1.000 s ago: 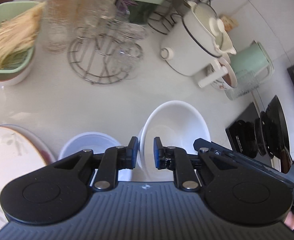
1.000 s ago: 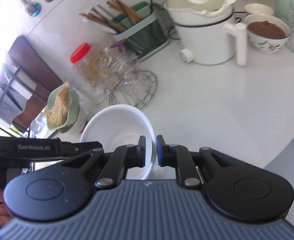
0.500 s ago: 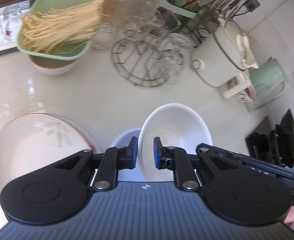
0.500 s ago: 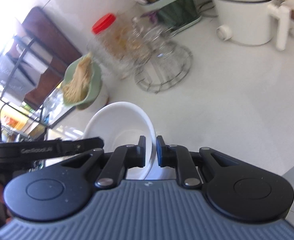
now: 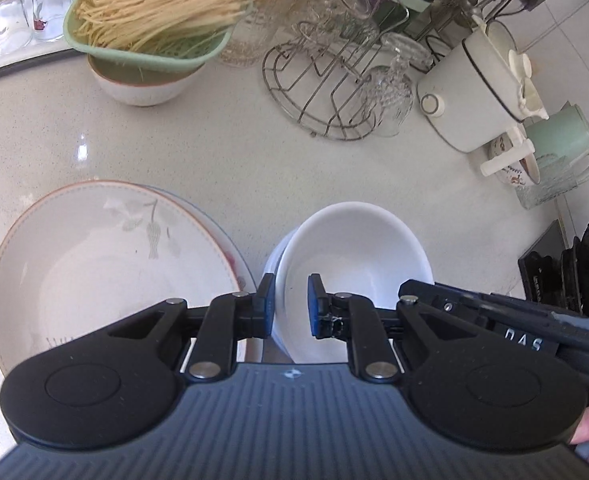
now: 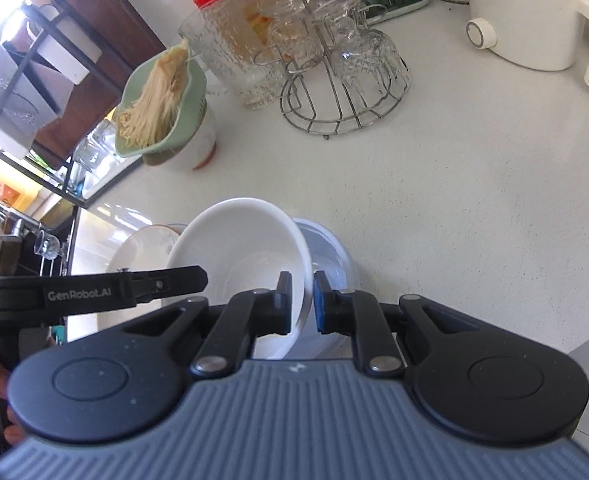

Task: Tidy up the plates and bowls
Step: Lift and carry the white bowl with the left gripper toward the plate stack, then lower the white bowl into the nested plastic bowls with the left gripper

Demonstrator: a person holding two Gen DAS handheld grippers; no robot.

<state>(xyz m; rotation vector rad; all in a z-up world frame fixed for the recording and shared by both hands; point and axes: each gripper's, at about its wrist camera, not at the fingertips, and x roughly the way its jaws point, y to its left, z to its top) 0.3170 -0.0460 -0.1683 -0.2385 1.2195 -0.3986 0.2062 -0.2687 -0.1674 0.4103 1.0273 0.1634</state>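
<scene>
The white bowl (image 5: 358,256) sits tilted over a second white bowl (image 6: 330,256), beside the flower plate (image 5: 106,264). The left gripper (image 5: 290,306) pinches its near rim. The right gripper (image 6: 303,303) pinches its rim too.

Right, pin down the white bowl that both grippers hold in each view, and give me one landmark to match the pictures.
Left wrist: the white bowl sits lower centre-right, its near rim between the left gripper fingers, over a second bowl.
Right wrist: the white bowl sits lower centre-left, its rim between the right gripper fingers.
Shared landmark: the wire glass rack.
</scene>
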